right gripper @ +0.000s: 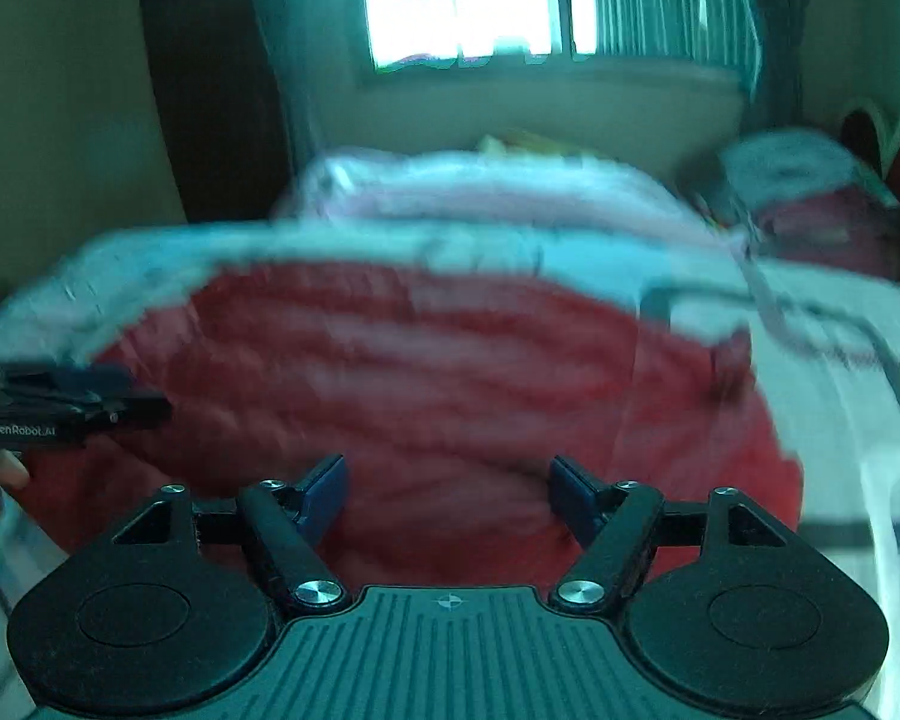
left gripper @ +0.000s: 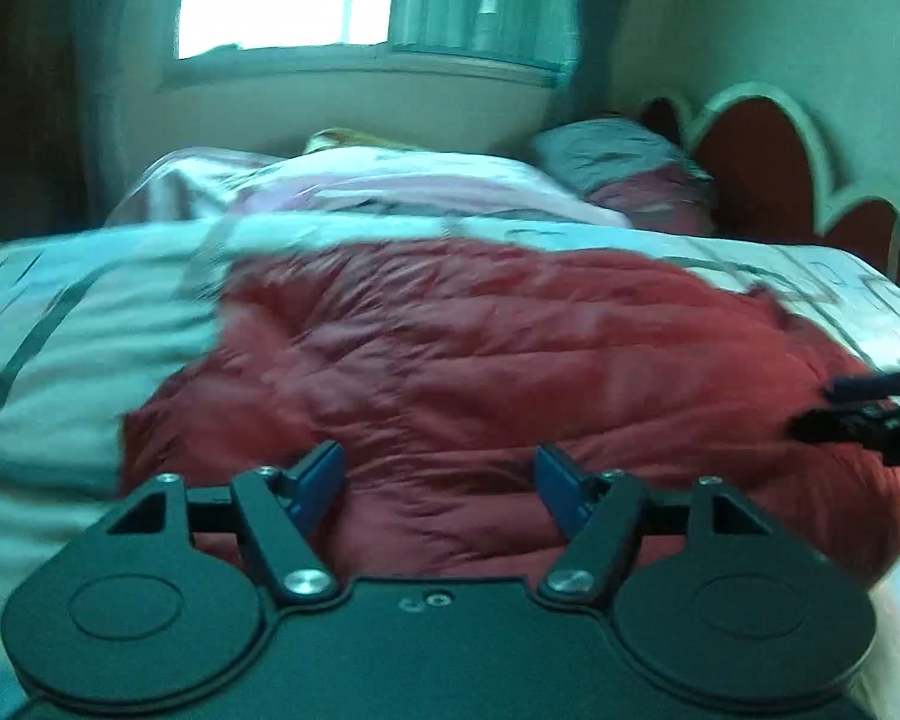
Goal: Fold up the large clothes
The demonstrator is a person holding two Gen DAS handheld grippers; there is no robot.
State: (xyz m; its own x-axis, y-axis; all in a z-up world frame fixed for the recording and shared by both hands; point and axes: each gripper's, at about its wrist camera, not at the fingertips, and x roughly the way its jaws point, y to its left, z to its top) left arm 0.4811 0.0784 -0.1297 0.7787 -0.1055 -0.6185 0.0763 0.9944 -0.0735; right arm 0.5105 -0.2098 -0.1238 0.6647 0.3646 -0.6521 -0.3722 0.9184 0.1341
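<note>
My left tool (left gripper: 438, 489) spread wide, nothing between the pads. Red quilted jacket (left gripper: 480, 372) lies flat across the bed (left gripper: 60, 324), under both tools. My right tool (right gripper: 447, 498) also spread, nothing pinched.

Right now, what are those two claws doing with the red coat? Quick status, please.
Left gripper open, empty. Right gripper open, empty. Red coat lying on the bed, not held. Nothing in the way.
</note>
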